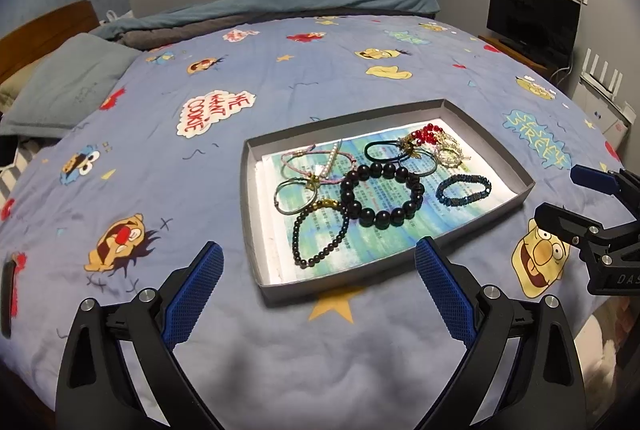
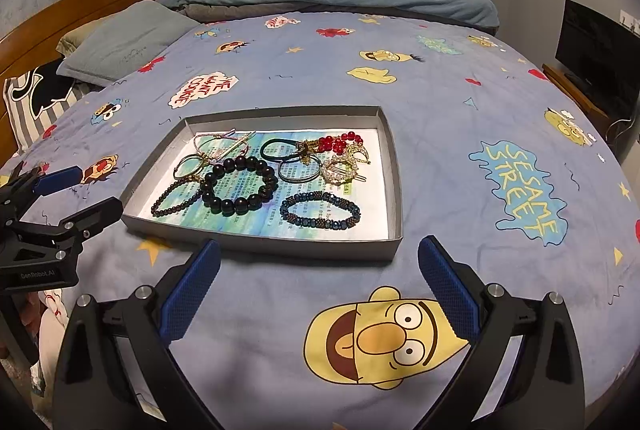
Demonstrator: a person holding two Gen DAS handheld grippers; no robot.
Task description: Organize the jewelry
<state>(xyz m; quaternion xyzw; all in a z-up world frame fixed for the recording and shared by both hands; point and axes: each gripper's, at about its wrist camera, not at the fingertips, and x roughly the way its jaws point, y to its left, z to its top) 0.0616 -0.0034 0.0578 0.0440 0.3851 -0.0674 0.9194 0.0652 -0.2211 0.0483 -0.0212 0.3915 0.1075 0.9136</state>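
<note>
A shallow grey box lid (image 1: 528,186) (image 2: 394,190) lies on the bed and holds jewelry on a printed sheet. Inside are a large black bead bracelet (image 1: 382,196) (image 2: 240,190), a thin dark bead bracelet (image 1: 320,234) (image 2: 176,198), a blue bead bracelet (image 1: 464,190) (image 2: 320,216), red beads (image 1: 426,134) (image 2: 340,142), hair ties and a pearl clip (image 2: 344,166). My left gripper (image 1: 320,262) is open just short of the lid's near edge, empty. My right gripper (image 2: 320,262) is open too, near the lid's front right corner, empty.
A blue cartoon-print bedspread (image 1: 160,158) (image 2: 480,110) covers the bed. A grey pillow (image 1: 68,86) and wooden headboard (image 2: 80,10) are at the far left. A TV (image 1: 532,18) on a stand sits at the right. A folded blanket (image 2: 340,2) lies along the far side.
</note>
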